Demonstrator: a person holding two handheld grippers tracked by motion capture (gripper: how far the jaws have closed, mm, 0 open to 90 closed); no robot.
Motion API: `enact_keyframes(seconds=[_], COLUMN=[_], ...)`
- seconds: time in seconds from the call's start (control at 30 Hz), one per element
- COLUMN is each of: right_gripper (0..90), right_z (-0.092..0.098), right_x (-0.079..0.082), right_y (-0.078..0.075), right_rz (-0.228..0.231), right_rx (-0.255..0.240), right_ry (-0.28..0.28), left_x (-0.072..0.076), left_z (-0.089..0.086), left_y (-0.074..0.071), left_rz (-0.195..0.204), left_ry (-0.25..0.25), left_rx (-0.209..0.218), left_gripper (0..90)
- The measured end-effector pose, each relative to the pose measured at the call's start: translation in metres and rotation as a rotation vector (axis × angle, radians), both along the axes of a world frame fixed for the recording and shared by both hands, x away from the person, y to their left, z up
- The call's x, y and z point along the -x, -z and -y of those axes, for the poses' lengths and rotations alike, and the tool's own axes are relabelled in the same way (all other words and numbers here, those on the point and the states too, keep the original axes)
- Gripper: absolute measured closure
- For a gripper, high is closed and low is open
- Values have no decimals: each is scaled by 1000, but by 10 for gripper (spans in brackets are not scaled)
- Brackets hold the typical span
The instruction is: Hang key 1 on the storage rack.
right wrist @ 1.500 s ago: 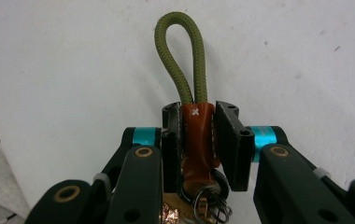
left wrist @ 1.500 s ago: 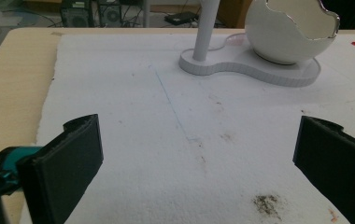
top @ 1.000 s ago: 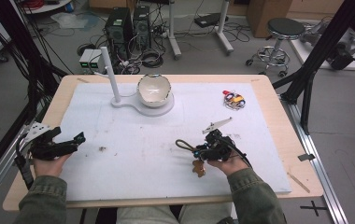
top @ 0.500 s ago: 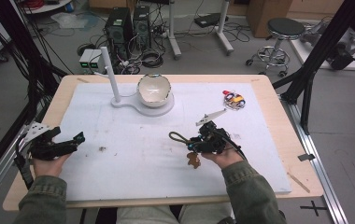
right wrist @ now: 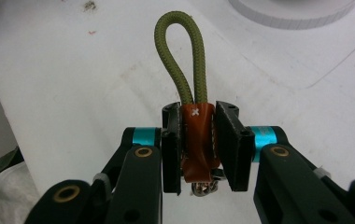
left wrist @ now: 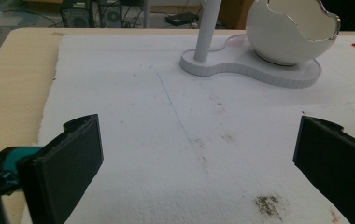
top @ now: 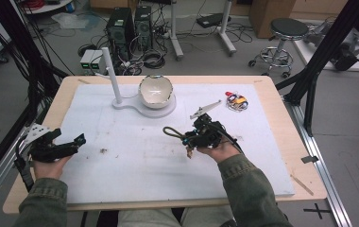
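Key fob (right wrist: 196, 140), brown leather tab with olive cord loop (right wrist: 179, 56), pinched between right gripper (right wrist: 198, 147) pads, loop sticking out past the tips, metal ring hanging below. Right gripper clamped on it, off the white mat (top: 135, 161). Left gripper (left wrist: 199, 168) wide apart, nothing between; egg-shaped bowl (left wrist: 290, 30) on its stand ahead.

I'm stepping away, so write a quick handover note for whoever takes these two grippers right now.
Right gripper: shut on the keyring's brown leather tab, green cord loop sticking out ahead, held above the white mat.
Left gripper: open, nothing between its jaws, low over the mat's left side.
White post and eggshell-shaped bowl stand on their base at the far side.
Done: keyring picked up.
Left: probably hanging the loop on the post or placing it in the bowl.
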State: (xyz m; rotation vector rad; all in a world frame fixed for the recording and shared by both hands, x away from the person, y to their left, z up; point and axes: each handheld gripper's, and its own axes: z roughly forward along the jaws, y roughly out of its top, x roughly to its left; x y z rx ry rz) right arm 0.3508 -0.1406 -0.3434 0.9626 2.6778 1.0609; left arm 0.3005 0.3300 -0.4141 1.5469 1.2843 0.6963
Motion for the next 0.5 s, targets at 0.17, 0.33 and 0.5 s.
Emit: enact_keyframes(seconds=[0.17,0.33,0.5], right_gripper=[723,723,723], right_z=[-7,-10,-16], right_x=[-7,-13,-20], right_y=[-8,-12,-20], right_rz=[3,10,13], right_rx=[-9,-8,-13], right_ry=[0,0,4], left_x=[0,0,0], left_z=[0,0,0], left_y=[0,0,0], left_rz=[1,0,-2], left_ry=[0,1,3], left_rx=[0,-1,-3], left_gripper=[20,20,20])
